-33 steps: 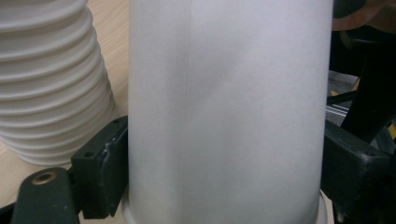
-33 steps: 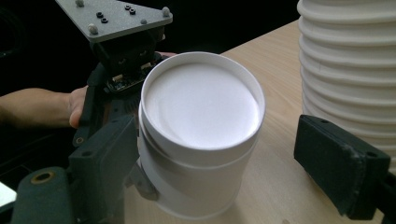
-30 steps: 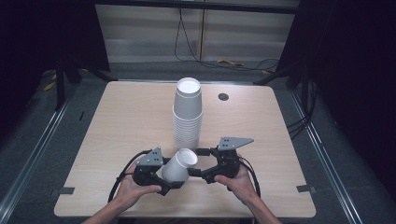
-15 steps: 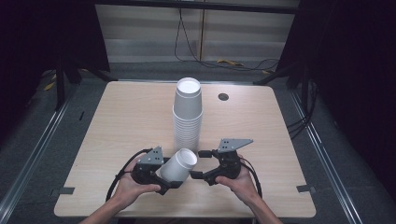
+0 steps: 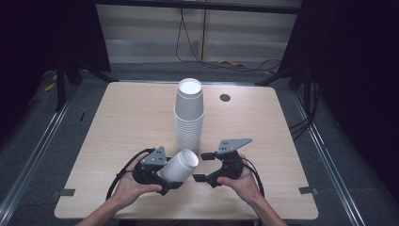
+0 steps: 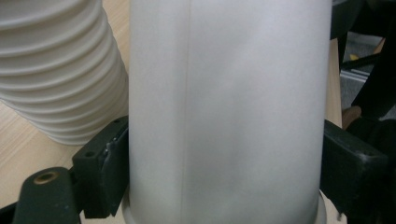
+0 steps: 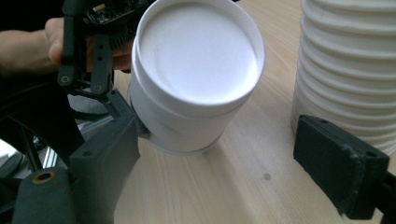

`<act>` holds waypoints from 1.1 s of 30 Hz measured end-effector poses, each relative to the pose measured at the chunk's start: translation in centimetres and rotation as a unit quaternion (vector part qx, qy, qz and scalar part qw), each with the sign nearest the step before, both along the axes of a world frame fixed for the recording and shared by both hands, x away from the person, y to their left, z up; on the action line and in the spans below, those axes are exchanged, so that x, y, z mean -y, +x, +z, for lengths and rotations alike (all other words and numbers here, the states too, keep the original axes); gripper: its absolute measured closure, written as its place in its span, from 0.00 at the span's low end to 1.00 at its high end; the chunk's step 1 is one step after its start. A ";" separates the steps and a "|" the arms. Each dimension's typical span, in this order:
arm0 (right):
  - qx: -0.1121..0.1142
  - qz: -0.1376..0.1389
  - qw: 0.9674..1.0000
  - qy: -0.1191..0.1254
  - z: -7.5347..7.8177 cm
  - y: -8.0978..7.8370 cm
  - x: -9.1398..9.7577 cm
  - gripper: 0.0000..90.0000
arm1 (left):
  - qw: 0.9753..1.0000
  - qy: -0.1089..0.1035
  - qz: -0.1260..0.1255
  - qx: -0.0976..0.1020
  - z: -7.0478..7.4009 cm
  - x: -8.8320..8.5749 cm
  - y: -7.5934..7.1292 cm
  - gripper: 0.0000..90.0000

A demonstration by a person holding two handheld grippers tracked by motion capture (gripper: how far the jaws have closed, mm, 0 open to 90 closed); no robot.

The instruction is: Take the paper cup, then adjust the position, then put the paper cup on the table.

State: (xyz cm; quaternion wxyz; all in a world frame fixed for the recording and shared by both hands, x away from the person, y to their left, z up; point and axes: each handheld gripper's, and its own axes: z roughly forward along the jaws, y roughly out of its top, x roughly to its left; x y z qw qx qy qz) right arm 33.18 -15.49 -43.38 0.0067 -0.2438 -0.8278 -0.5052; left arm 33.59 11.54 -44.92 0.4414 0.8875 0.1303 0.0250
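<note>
Plain white paper cup (image 5: 179,165), smooth-walled with a rolled rim, lying tilted on its side near the table's near edge, flat closed bottom pointing right and a little far. Clamped around its wall by the left gripper (image 5: 162,178), jaws just closed in a touch further, pads pressing both sides. Right gripper (image 5: 203,165) just right of the cup, jaws spread wide with nothing between them, close to the cup's bottom but not touching it. Tall stack of white paper cups (image 5: 189,114) upside down just beyond, at the middle of the table, near the held cup yet apart from it.

From the left gripper view: cup wall (image 6: 224,112) up close with a faint vertical seam, black pads (image 6: 103,172) flat against it, ribbed rims of the stack (image 6: 60,70) at the left. From the right gripper view: round recessed bottom of the cup (image 7: 198,51), the left gripper's linkage and a hand behind it, and the stack (image 7: 350,70) at the right.

Light wooden table (image 5: 122,117) bare left and right of the stack; small dark round hole (image 5: 225,98) toward the far right. Dark floor all around.
</note>
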 end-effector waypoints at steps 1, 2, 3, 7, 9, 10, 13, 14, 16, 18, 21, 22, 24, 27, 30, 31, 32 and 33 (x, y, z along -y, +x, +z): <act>0.002 0.003 1.000 -0.004 0.0 0.0 -0.1 0.16 | 1.000 0.006 -0.002 0.002 -0.1 0.1 0.0 0.17; 0.003 0.007 1.000 -0.008 0.0 0.1 -0.1 0.16 | 1.000 0.009 -0.001 0.001 -0.2 0.2 -0.1 0.17; 0.001 0.008 1.000 -0.010 0.0 0.1 -0.2 0.16 | 1.000 0.015 -0.003 0.000 -0.2 0.3 -0.2 0.17; 0.003 0.021 0.999 -0.027 0.1 -0.2 -0.3 0.16 | 0.999 0.032 -0.007 0.002 -0.2 0.5 -0.1 0.17; 0.010 0.026 0.999 -0.039 0.1 -0.3 -0.2 0.16 | 0.999 0.038 -0.005 0.002 -0.2 0.4 -0.1 0.17; 0.010 0.026 0.999 -0.039 0.1 -0.3 -0.2 0.16 | 0.999 0.040 -0.006 0.003 -0.1 0.4 0.0 0.17; 0.012 0.030 0.998 -0.051 0.1 -0.4 -0.2 0.16 | 0.999 0.045 -0.003 0.005 0.0 0.4 -0.1 0.17; 0.014 0.029 0.998 -0.057 0.1 -0.4 -0.2 0.16 | 0.999 0.047 -0.004 0.004 0.0 0.4 0.0 0.17; 0.015 0.031 0.997 -0.065 0.0 -0.5 -0.3 0.16 | 0.998 0.054 -0.006 0.006 0.0 0.4 0.0 0.17; 0.017 0.034 0.997 -0.074 0.0 -0.5 -0.3 0.16 | 0.998 0.059 -0.010 0.006 -0.1 0.5 0.0 0.17; 0.019 0.035 0.995 -0.091 0.0 -0.5 -0.4 0.17 | 0.997 0.069 -0.013 0.007 0.0 0.7 0.1 0.17; 0.019 0.036 0.995 -0.096 0.0 -0.5 -0.4 0.17 | 0.998 0.069 -0.014 0.004 0.0 0.7 0.1 0.18; 0.015 0.042 0.994 -0.102 0.1 -0.4 -0.5 0.18 | 0.997 0.076 -0.015 0.006 0.0 0.9 0.1 0.18; 0.017 0.044 0.993 -0.108 0.2 -0.4 -0.6 0.19 | 0.996 0.081 -0.020 0.007 0.0 1.0 0.2 0.18; 0.017 0.047 0.991 -0.125 0.1 -0.1 -0.9 0.19 | 0.996 0.087 -0.025 0.009 0.0 1.0 0.2 0.18; 0.017 0.047 0.991 -0.125 0.1 -0.1 -0.9 0.19 | 0.996 0.089 -0.027 0.010 0.1 1.0 0.2 0.18; 0.018 0.050 0.990 -0.132 0.0 -0.1 -1.0 0.20 | 0.995 0.092 -0.029 0.013 0.1 1.0 0.2 0.18; 0.018 0.050 0.990 -0.132 0.0 -0.1 -1.0 0.20 | 0.995 0.094 -0.031 0.013 0.1 1.0 0.1 0.18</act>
